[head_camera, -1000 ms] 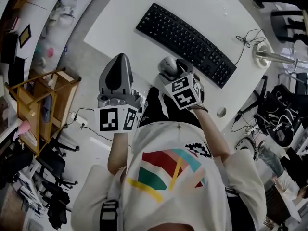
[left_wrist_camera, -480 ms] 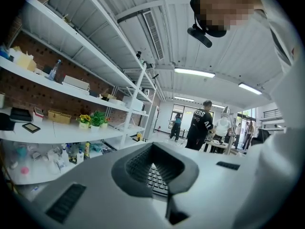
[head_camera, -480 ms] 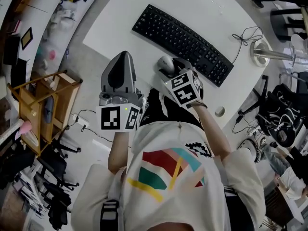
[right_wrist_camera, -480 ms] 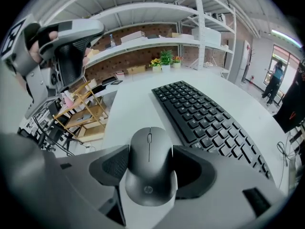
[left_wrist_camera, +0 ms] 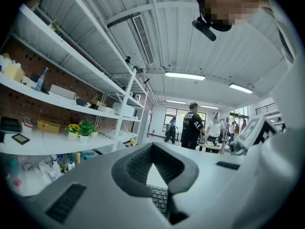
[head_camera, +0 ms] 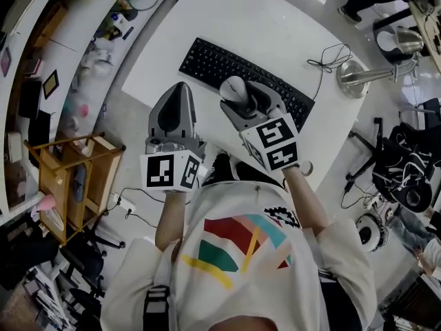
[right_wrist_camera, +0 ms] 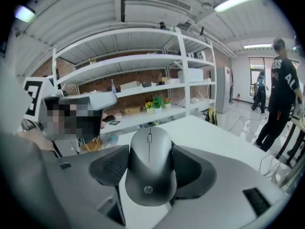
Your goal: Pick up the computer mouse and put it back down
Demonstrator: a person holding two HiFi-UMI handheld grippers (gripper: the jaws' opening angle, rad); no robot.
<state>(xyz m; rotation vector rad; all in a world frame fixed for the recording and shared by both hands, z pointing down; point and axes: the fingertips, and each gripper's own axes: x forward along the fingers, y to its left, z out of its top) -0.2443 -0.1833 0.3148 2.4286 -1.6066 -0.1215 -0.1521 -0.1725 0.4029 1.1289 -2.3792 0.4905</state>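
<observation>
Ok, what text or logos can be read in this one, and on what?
"hp": logo on the computer mouse.
"AL": back of a standing person's black shirt; the line above it is unclear.
Keyboard key legends: too small to read.

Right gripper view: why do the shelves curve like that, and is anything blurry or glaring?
Right gripper view: the wide-angle lens bows the shelves and darkens the corners; the mouse is sharp, the ceiling light blown out. Left gripper view: same bowing, strip light glaring. Head view: evenly lit, white table bright, no hard shadows.
</observation>
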